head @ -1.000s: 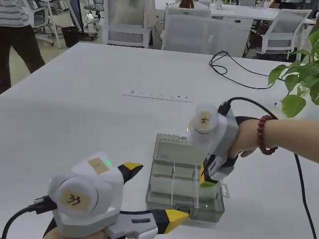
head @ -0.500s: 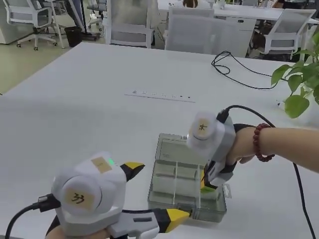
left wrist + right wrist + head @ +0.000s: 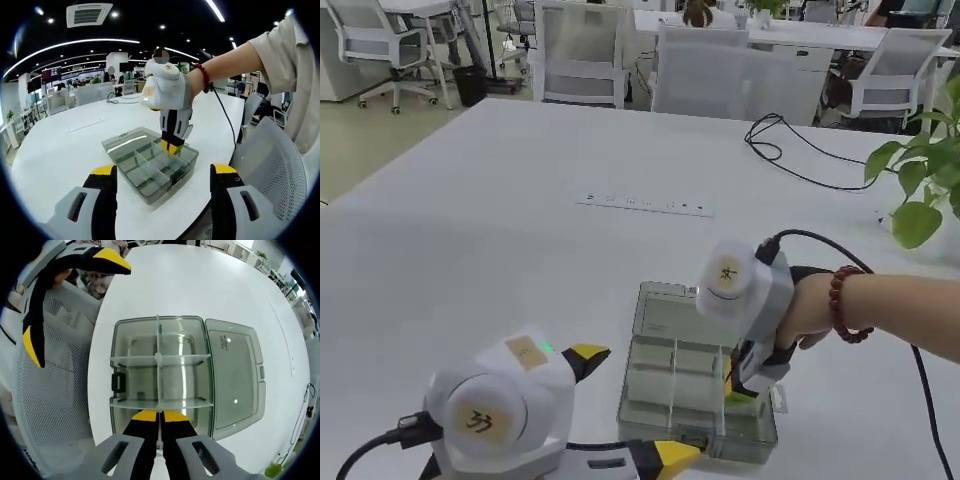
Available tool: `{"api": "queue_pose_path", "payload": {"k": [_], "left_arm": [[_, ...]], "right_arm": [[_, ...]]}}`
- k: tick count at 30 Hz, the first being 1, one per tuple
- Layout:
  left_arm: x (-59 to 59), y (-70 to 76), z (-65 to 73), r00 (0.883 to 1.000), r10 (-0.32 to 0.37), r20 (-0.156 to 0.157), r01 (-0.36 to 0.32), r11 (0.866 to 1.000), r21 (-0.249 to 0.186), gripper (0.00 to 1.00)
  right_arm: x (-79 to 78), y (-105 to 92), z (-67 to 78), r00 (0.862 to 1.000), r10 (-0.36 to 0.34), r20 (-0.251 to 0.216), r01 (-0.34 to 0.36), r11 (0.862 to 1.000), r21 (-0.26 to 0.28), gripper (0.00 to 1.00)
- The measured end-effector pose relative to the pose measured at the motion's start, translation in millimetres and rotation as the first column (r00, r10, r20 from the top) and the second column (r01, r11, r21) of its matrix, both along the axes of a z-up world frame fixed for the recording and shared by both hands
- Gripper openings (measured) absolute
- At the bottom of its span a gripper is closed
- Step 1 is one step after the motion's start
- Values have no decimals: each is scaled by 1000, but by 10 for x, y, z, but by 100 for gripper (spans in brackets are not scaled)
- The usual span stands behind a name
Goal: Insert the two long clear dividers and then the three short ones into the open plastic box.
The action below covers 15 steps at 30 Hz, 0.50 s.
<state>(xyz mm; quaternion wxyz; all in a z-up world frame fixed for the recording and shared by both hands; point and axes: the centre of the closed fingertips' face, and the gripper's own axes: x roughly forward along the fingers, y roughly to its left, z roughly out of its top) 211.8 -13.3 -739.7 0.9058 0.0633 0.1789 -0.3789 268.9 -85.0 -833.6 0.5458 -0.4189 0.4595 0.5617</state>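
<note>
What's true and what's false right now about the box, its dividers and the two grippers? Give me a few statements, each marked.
1. The lid of the plastic box lies open on the table. True.
2. The left gripper is shut on the box's wall. False: its jaws stand wide apart and grip nothing.
3. The right gripper is shut on a clear divider that stands in the box. True.
4. The box has no dividers in it. False: clear dividers cross inside it and split it into compartments.
</note>
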Motion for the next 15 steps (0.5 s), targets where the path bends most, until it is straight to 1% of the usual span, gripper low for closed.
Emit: {"api": "queue_pose_path", "payload": {"k": [3,5,7,8,11,13,15], "left_arm": [[1,1,-15,1000,1,-5,-1,1000,9,77],[6,4,1,1000,7,-7,-7,1000,-4,77],[13,17,4,1000,12,-5,-12,1000,1,77],[15,23,-1,1000,13,-4,-13,1000,8,78],[15,28,-8,1000,14,-8,-14,1000,14,77],[18,35,-6,1000,17,-7,-17,1000,16,77],[20,51,-14,1000,21,-11,-21,1000,21,77]], "right_arm": [[-5,2,-3,1000,11,16,-11,1000,2,3],[2,2,-3,1000,-3,17,3,1000,12,3],[12,1,-2,1000,-14,18,13,1000,24,3],[11,3,-3,999,-31,16,31,999,31,4],[14,4,-1,999,-44,23,43,998,45,8],[8,-4,9,999,-46,29,44,998,52,8],[24,7,31,998,-55,43,52,996,76,10]]}}
